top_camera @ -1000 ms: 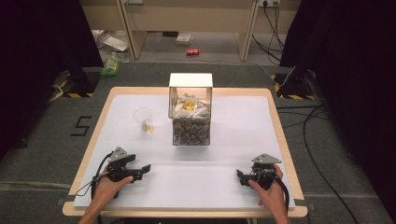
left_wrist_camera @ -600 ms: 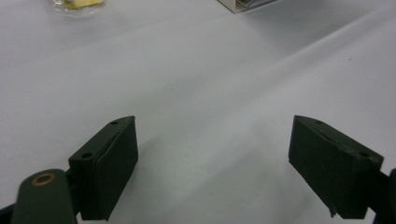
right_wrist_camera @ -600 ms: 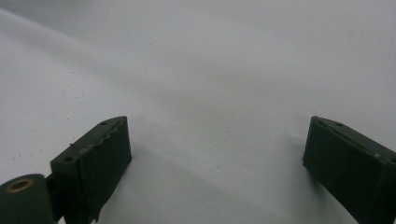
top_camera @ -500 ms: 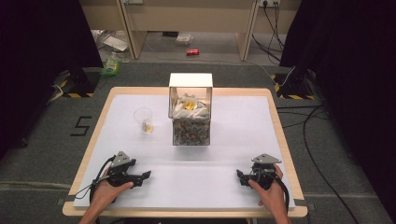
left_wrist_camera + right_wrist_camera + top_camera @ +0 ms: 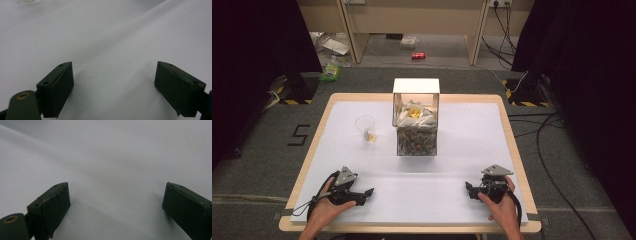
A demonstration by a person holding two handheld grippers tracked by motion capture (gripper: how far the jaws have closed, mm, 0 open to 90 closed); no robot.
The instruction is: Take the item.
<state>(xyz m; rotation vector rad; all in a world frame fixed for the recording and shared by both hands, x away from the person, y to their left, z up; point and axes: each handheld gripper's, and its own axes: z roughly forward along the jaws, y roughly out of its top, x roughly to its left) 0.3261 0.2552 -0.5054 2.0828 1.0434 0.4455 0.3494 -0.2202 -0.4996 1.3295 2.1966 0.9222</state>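
Left gripper [image 5: 362, 192] has swung slightly rightward; right gripper [image 5: 473, 190] unchanged. Both jaws spread, empty, well short of the clear box [image 5: 416, 122]. Plastic cup [image 5: 366, 128] just left of it. Nothing begun.

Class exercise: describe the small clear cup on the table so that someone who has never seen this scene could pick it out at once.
Start at the tall clear box with a white rim, standing mid-table on the white table. Just to its left, apart from it, stands the small clear cup. It is far shorter than the box, round, open-topped, and holds only a little yellowish something at the bottom.
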